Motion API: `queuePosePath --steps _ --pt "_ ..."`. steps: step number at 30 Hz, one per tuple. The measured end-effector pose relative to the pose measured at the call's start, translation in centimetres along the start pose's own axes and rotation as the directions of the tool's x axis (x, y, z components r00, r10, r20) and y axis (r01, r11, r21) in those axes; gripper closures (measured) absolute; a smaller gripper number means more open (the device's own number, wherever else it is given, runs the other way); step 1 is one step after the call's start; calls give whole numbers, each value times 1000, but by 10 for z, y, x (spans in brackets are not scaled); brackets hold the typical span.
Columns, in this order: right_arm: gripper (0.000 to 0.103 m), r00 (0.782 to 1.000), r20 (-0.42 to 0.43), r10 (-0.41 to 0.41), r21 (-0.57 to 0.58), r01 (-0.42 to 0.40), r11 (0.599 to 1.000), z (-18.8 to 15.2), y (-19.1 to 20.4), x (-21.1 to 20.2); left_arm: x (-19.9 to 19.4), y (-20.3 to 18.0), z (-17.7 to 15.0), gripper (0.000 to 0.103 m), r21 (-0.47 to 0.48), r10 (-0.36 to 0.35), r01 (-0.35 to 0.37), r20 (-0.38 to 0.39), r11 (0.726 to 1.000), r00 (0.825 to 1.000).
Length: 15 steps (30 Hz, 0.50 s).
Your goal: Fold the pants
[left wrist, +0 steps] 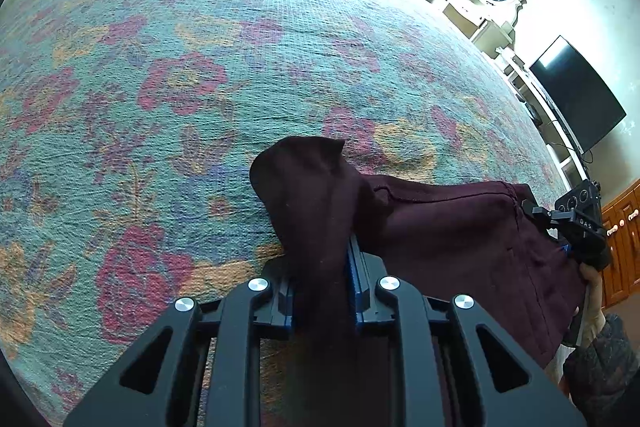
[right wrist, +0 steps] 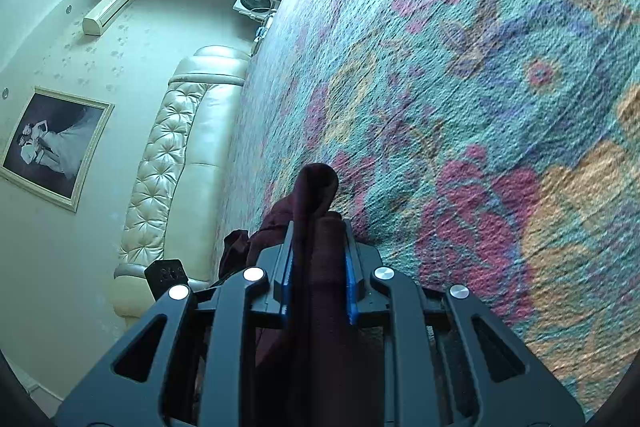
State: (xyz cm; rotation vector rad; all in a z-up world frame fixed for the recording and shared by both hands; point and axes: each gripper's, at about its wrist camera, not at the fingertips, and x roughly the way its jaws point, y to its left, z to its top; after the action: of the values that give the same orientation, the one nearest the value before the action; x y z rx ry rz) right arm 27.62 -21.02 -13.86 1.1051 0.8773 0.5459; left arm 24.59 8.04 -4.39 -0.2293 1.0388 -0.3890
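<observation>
The left tongs (left wrist: pixel 324 291) are clamped on a bunched corner of the dark maroon pants (left wrist: pixel 460 235), a lump of cloth poking out past the tips. The right tongs (right wrist: pixel 318 267) are likewise closed on a thick roll of the same cloth, seen in the left view at the far end of the edge, gripped by a hand (left wrist: pixel 592 307). Between the two grips the top hem runs fairly taut, and the rest hangs below it, just over the near edge of the bed (left wrist: pixel 200 67) with its floral cover.

The step in hand looks like carrying the pants out to lay them flat on the bed. To do it well, I would keep both grips firm and the hem stretched evenly, hold both ends at one height, and lower the hanging part first so it drags out smooth and does not crumple. Letting go too soon, with this much cloth bunched in each grip, would likely leave folds at the corners.
</observation>
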Motion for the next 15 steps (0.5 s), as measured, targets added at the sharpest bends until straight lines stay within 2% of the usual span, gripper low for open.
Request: queuePosePath --steps 1,3,8,12,15 --pt "82 1000 -1 9 9 -9 1000 0 -1 0 0 2 0 78 -1 -4 4 -3 1000 1000" --pt "79 1000 -2 14 19 -14 1000 -1 0 -3 -1 5 1 63 -7 -17 17 -4 1000 1000" --pt "54 999 31 33 47 -35 998 -13 5 -30 -21 12 -14 27 -26 -102 102 1 994 995" --pt "41 999 36 27 52 -29 998 -34 7 -65 -42 25 -38 19 -111 -164 163 -6 980 986" --pt "35 999 40 -2 64 -1 998 -55 6 -92 -57 39 -64 18 -204 -219 213 -3 955 976"
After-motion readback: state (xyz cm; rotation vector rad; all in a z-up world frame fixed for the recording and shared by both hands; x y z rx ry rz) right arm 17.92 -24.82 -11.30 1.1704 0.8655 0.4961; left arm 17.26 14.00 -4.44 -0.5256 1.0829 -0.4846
